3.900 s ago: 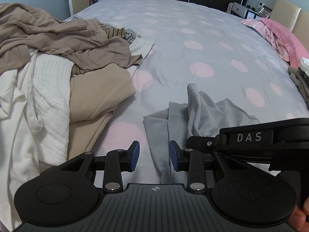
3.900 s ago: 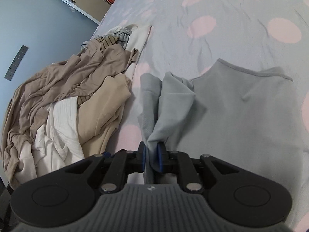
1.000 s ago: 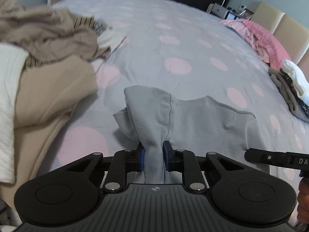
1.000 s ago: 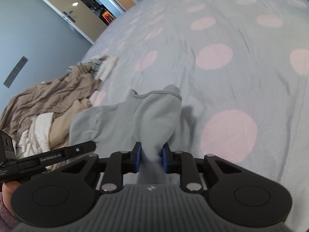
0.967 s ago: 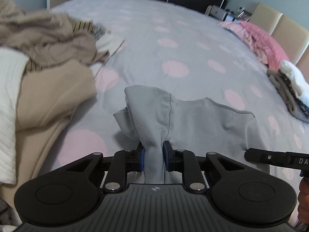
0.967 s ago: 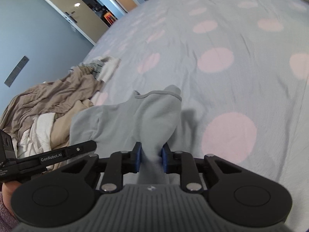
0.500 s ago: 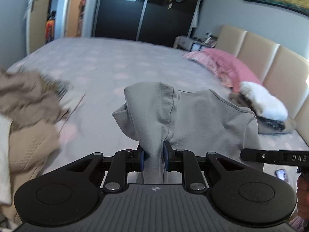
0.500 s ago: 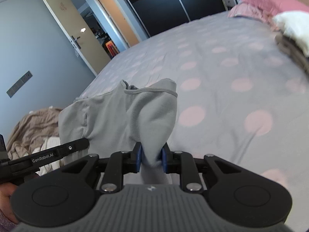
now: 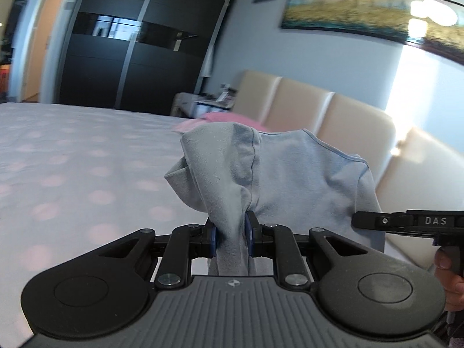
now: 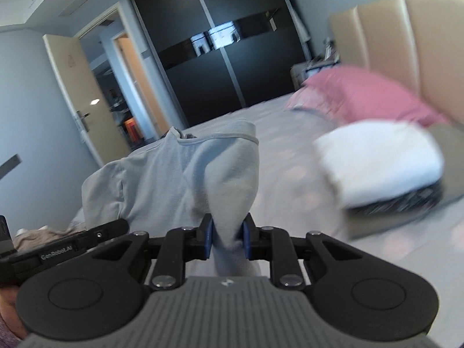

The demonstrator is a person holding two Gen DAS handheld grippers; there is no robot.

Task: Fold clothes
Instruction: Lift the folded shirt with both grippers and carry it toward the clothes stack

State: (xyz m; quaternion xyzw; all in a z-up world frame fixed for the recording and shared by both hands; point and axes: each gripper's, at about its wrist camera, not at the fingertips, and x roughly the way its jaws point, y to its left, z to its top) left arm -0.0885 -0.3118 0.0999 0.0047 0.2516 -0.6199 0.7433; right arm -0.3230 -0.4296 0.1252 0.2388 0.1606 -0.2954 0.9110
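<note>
A light grey shirt (image 9: 290, 174) hangs in the air between my two grippers, lifted off the bed. My left gripper (image 9: 230, 233) is shut on one bunched corner of it. My right gripper (image 10: 226, 236) is shut on the other corner of the grey shirt (image 10: 174, 179). The right gripper's body shows at the right of the left wrist view (image 9: 406, 221), and the left gripper's body shows at the lower left of the right wrist view (image 10: 66, 246). The lower part of the shirt is hidden below both cameras.
The bed (image 9: 72, 159) has a grey cover with pink dots. A stack of folded clothes (image 10: 385, 162) and a pink pillow (image 10: 368, 95) lie by the beige headboard (image 9: 333, 116). Loose beige clothes (image 10: 34, 239) lie at the left. A dark wardrobe (image 9: 130, 43) stands behind.
Both grippers have risen and tilted up, lifting the grey shirt off the bed into the air. Both keep their hold. The view has swung toward the headboard.
</note>
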